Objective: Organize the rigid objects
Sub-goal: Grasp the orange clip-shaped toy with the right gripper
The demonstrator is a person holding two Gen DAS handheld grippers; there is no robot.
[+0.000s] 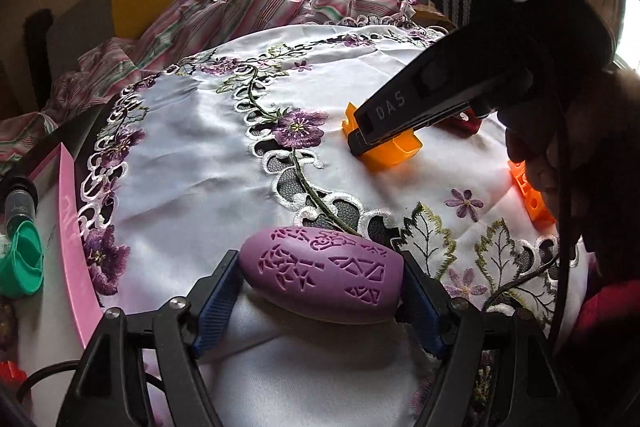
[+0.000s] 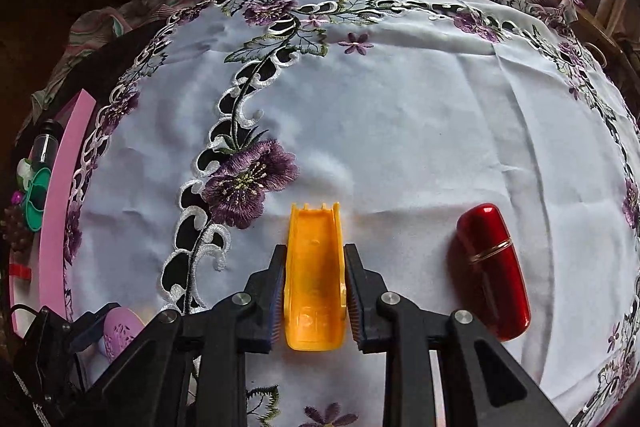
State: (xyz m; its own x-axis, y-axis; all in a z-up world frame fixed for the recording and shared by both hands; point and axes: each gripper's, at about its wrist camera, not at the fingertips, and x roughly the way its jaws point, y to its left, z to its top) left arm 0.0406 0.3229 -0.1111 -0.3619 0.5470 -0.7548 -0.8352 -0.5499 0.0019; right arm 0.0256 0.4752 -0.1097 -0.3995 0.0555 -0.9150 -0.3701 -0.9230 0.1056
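Right hand-held gripper [image 2: 315, 301] clamped across orange piece [image 2: 316, 279] sides, likely for lifting; left hand-held gripper [image 1: 320, 291] clamped on purple case [image 1: 324, 273] ends, steadying it on the tabletop [image 2: 420, 147]

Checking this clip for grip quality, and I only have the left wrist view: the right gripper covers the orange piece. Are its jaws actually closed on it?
Observer: Yes. In the right wrist view both pads of the right gripper press the sides of the orange trough-shaped piece.
Operator: Is the piece lying open side up?
Observer: Yes, its hollow faces the camera, notched end pointing away.
Operator: What is the red thing behind that gripper?
Observer: A glossy red capsule-shaped case with a thin gold band, lying on the tablecloth apart from the orange piece, untouched.
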